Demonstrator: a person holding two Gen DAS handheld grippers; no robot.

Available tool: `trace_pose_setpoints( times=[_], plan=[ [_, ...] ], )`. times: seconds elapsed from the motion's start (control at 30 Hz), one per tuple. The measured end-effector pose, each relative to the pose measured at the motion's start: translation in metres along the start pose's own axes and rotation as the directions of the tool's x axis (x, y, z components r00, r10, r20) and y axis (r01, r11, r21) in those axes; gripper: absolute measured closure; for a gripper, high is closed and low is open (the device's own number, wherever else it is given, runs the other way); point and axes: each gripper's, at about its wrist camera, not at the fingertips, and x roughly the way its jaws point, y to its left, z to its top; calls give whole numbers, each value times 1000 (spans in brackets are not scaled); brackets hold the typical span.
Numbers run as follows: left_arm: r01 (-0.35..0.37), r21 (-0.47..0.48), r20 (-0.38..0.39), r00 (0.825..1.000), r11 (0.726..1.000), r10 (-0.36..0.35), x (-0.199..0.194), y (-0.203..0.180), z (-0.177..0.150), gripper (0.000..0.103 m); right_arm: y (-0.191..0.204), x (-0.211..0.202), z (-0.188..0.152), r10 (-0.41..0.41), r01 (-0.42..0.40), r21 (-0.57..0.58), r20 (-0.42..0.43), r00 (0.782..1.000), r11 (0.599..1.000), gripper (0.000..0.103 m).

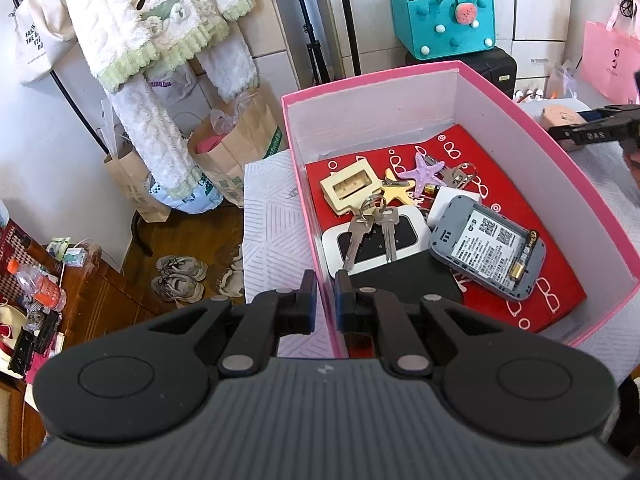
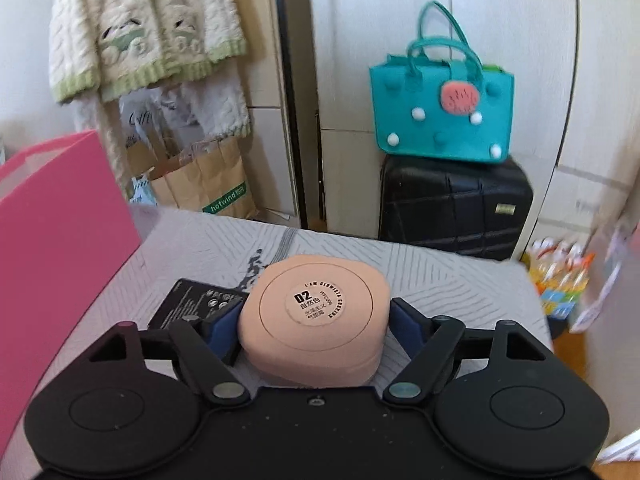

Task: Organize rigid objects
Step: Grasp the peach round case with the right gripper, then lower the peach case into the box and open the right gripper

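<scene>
Mostly done: keys point(image 1: 370, 228), starfish point(image 1: 425, 171) and router point(image 1: 488, 246) in pink box point(image 1: 400, 92); left claw point(image 1: 325, 300) clenched on its wall, right claw point(image 2: 314, 332) grasping peach compact point(image 2: 316, 316), black card point(image 2: 196, 306) left on counter point(image 2: 440, 280).

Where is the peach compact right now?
In the right wrist view, the peach compact sits between the right gripper's fingers, above the table, right of the pink box.

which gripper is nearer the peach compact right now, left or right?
Right. The right gripper has its fingers on both sides of the peach compact, apparently gripping it. The left gripper is clamped on the pink box wall, with the box between it and the compact.
</scene>
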Motion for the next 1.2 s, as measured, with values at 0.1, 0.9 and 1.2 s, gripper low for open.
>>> trace_pose_setpoints(
  times=[0.1,0.9,1.2],
  plan=[
    [2,-8,3,1000,1000,-2,1,0,0,95,6,-16,2,8,-8,-15,26,1000,1000,22],
    [7,-42,17,1000,999,-6,2,1,-2,95,192,-28,79,386,-386,-431,-92,918,816,21],
    [13,-40,12,1000,999,-12,3,2,-1,95,215,9,82,323,-391,-431,-224,919,813,22]
  ],
)
